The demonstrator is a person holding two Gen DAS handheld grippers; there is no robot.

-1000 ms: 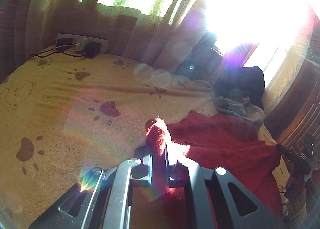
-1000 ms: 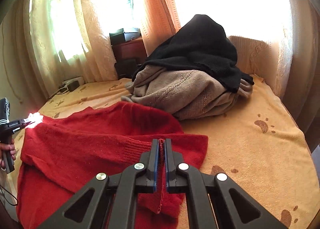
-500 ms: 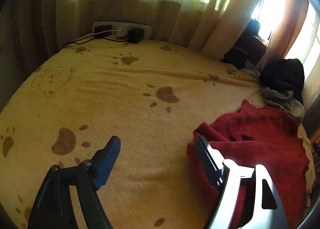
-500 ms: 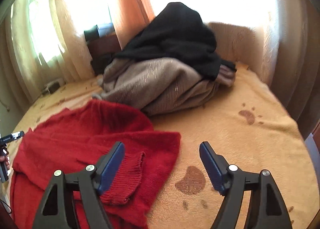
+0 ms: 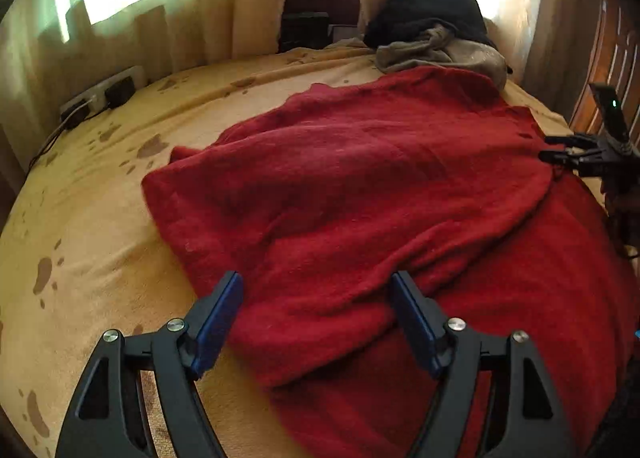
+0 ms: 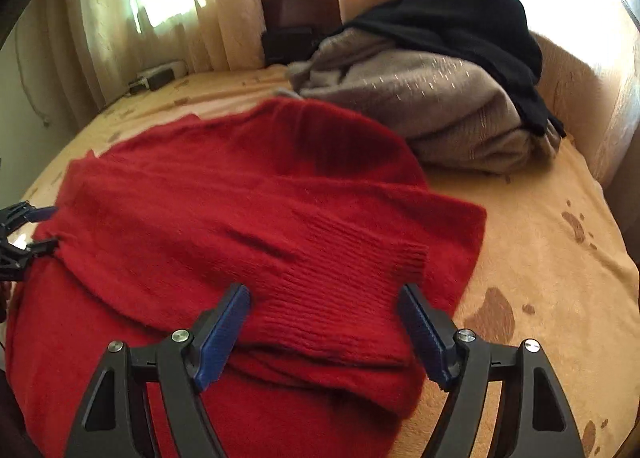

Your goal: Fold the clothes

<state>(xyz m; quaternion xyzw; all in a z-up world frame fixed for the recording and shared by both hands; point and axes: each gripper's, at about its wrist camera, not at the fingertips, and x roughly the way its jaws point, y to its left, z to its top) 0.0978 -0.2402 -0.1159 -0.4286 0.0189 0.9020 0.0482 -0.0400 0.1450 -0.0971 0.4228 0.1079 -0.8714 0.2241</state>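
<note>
Both grippers: black triangular-cutout frames, silver screws, fingers (image 5: 218, 318) faced with ribbed blue pads

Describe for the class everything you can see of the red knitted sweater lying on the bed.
The red knitted sweater is a fuzzy, wool-like garment with a ribbed cuff on one sleeve. It lies spread and partly folded over itself on the yellow paw-print blanket, with the sleeve laid across the body. Its far edge reaches the pile of grey and black clothes. The open left gripper and the open right gripper both hover over its near edge with cloth between their fingers, not clamping it.
</note>
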